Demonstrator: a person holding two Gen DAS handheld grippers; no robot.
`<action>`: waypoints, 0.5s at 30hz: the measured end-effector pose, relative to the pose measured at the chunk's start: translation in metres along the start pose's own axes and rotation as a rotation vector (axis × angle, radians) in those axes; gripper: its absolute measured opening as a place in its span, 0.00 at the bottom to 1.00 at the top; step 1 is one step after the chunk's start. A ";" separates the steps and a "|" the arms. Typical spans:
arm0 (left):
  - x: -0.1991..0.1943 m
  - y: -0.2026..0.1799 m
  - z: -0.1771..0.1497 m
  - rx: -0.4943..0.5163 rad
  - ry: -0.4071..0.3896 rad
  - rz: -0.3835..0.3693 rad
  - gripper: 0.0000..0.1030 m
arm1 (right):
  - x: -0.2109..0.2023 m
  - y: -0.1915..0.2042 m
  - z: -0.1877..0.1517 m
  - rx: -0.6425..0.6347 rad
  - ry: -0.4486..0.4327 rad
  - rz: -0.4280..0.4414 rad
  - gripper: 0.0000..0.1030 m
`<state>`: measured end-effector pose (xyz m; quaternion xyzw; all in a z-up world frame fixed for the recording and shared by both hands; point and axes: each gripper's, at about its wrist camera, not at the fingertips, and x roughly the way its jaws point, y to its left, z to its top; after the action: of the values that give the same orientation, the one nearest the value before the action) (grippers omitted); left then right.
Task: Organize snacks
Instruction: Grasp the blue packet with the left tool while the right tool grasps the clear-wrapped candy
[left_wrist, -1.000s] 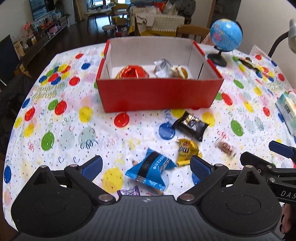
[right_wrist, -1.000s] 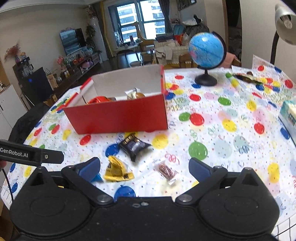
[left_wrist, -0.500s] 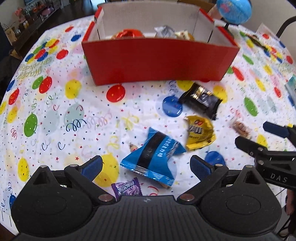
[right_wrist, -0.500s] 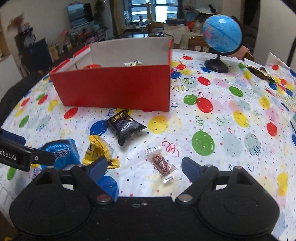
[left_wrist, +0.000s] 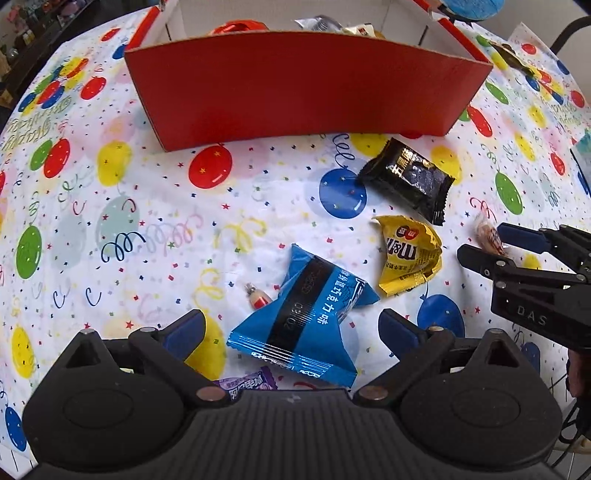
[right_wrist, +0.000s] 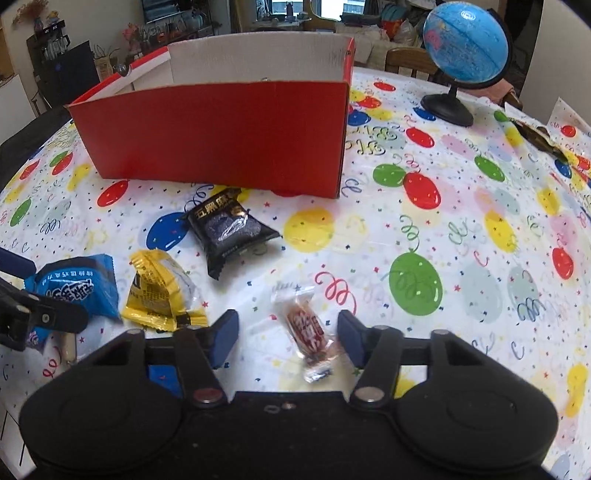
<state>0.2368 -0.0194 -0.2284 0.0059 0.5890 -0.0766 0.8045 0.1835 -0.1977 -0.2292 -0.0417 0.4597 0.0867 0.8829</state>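
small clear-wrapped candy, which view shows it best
The right wrist view: the clear-wrapped candy lies whole between the closing right claw fingers, red label visible. The left wrist view shows only part of it, small at the edge behind that claw.

left tool: black, blue pads | right tool: black, blue pads, silver screws

My own left claw body hides half the purple candy. The red box wall screens most of what lies inside. The globe is cut off at the top edge, and the clear-wrapped candy is blurred.
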 end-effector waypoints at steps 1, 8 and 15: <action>0.000 0.000 0.000 0.004 0.000 -0.005 0.96 | 0.001 0.000 -0.001 -0.001 0.004 0.001 0.47; -0.001 0.001 0.001 -0.001 0.011 -0.033 0.71 | -0.002 -0.002 -0.003 0.022 -0.011 -0.010 0.23; -0.008 0.007 -0.002 -0.021 -0.024 -0.030 0.56 | -0.013 0.001 -0.006 0.062 -0.038 -0.030 0.22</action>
<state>0.2338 -0.0115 -0.2223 -0.0122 0.5801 -0.0825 0.8103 0.1710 -0.1995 -0.2220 -0.0195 0.4446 0.0599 0.8935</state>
